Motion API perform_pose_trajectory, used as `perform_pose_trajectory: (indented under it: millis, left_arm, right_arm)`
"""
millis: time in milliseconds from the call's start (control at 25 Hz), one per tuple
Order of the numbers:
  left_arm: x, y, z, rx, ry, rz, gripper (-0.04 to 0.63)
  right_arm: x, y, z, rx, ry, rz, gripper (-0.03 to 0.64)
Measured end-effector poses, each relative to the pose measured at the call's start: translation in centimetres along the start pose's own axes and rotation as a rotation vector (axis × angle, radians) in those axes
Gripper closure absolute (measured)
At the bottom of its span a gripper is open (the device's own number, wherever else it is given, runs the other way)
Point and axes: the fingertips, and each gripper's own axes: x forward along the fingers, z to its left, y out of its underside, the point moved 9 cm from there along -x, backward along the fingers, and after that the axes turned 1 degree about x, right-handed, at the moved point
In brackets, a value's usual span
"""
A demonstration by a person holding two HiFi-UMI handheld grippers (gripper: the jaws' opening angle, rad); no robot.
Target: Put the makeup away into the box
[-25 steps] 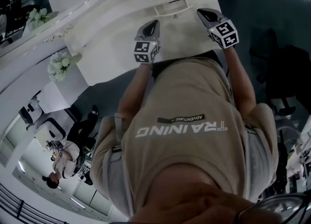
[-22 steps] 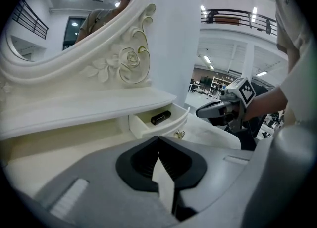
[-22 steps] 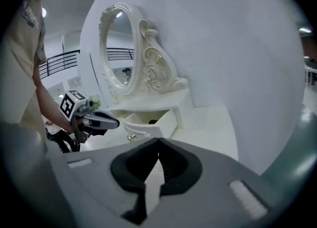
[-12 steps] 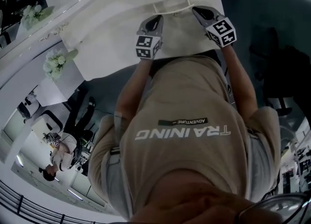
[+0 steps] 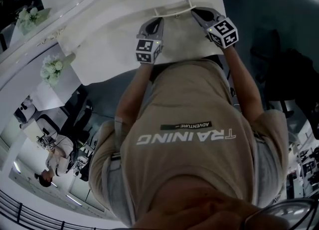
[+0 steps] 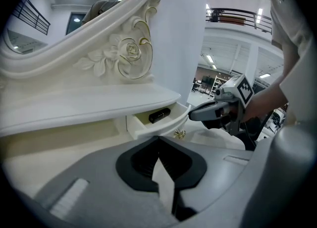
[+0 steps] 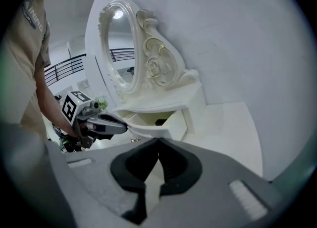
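Observation:
A small drawer (image 5: 173, 10) stands pulled out under the shelf of a white vanity table (image 5: 114, 34). A black makeup tube (image 6: 159, 115) lies inside it, also seen as a dark makeup tube (image 7: 161, 121) in the right gripper view. A gold knob (image 6: 179, 134) hangs on the drawer front (image 6: 161, 124). My left gripper (image 6: 158, 139) points at the drawer front, shut and empty. My right gripper (image 7: 158, 141) is shut and empty too, close to the drawer's right end. Each gripper shows in the other's view: right gripper (image 6: 195, 114), left gripper (image 7: 124, 128).
An ornate oval mirror (image 7: 121, 49) with carved scrollwork rises behind the shelf. White flowers (image 5: 51, 69) stand at the table's left end. The tabletop (image 7: 228, 128) runs on to the right of the drawer. A seated person (image 5: 50, 159) is far off, lower left.
Both grippers have edged toward the open drawer; the right one now lies close by its right end. Both stay shut and empty.

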Motion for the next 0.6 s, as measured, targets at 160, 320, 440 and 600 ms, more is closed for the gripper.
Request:
perform_pose_trajectory:
  millis: [160,320,440,600]
  left_arm:
    - [0.7,-0.4,0.4,-0.006,-0.006,-0.005,0.589]
    - [1.1,-1.2,0.7,-0.024,-0.015,-0.020,0.589]
    - [1.2,-1.5,1.2,-0.036,-0.022,-0.031,0.589]
    - [1.5,-1.9,2.1,-0.068,-0.043,-0.057,0.589]
  right_arm:
    - [0.7,-0.9,-0.8,-0.018,-0.017,0.008,0.612]
    - [1.1,-1.5,-1.4,-0.024,-0.031,0.008,0.612]
    - [1.4,-1.9,-1.6,-0.033,-0.036,0.013,0.612]
    - [2.2,-2.4,-1.7,-0.048,-0.040,0.019,0.613]
